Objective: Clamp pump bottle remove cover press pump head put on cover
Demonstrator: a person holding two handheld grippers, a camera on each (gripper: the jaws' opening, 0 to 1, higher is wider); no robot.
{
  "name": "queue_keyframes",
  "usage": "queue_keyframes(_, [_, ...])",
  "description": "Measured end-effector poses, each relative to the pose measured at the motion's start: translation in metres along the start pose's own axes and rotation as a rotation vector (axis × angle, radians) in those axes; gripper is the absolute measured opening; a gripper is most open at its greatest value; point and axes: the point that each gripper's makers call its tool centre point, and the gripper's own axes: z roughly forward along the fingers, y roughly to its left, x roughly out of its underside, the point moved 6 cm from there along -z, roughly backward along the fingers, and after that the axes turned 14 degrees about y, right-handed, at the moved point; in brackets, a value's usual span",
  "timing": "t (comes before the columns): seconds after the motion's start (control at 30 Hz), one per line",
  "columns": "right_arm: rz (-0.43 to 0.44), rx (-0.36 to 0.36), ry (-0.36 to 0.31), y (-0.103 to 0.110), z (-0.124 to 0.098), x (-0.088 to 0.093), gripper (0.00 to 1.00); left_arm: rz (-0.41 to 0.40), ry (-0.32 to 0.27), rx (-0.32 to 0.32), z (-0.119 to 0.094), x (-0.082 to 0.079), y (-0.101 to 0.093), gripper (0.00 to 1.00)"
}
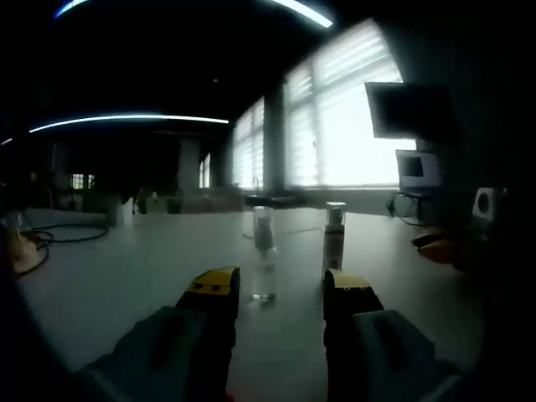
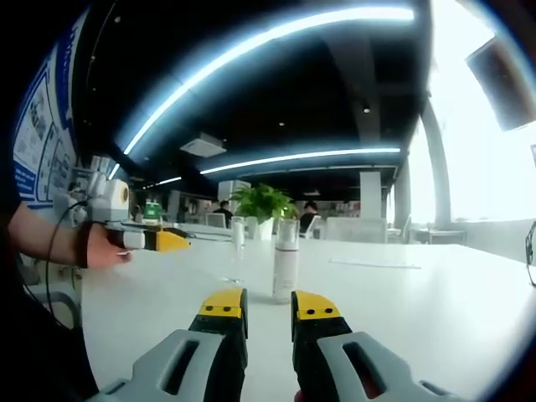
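Left hand-held gripper (image 1: 280, 293): hovering above the desk (image 1: 126, 276), yellow-tipped jaws spread wide with nothing between them; seen again in the right gripper view (image 2: 172, 241), a person's hand (image 2: 100, 247) wrapping around it near the desk's left edge, jaws there too edge-on to tell apart.

Right hand-held gripper (image 2: 269, 306): hanging low over the desk (image 2: 419, 310), jaws parted by a narrow gap and gripping nothing.

Pump bottle (image 1: 334, 237): standing upright on the desk toward the middle, pale body with a darker top part; in the right gripper view the bottle (image 2: 286, 260) is standing just ahead of the right jaws, apart from them; whether its cover is sitting on the head cannot be told.

Clear container (image 1: 264, 251): standing upright just beside the pump bottle and apart from it, lining up between the left jaws but beyond them; in the right gripper view it (image 2: 238, 243) is showing left of the bottle.

Cables (image 1: 59, 237): lying coiled near the desk's far left edge.

Potted plant (image 2: 261, 203): standing beyond the far edge of the desk.

Monitor (image 1: 410, 109): hanging by the bright windows (image 1: 352, 126).
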Motion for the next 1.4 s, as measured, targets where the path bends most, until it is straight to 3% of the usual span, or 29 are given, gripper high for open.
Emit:
queue_keyframes(0.17, [0.001,0.001,-0.001,0.0,0.0,0.0,0.15,-0.001,0.004,-0.014,0.011,-0.004,0.001,0.31])
queue_keyframes(0.27, [0.002,0.0,-0.002,0.0,0.0,-0.001,0.15,-0.045,0.006,-0.002,0.017,-0.005,0.001,0.31])
queue_keyframes(0.87, [0.001,-0.003,-0.001,0.0,0.0,0.0,0.15,-0.022,0.026,-0.038,0.043,-0.006,0.011,0.31])
queue_keyframes(1.0, [0.001,-0.003,-0.002,0.0,-0.001,-0.001,0.15,-0.071,0.019,-0.037,0.043,-0.005,0.008,0.31])
queue_keyframes(1.4, [-0.002,-0.005,0.002,0.0,0.0,0.0,0.15,-0.056,0.017,-0.06,0.056,-0.007,0.013,0.31])
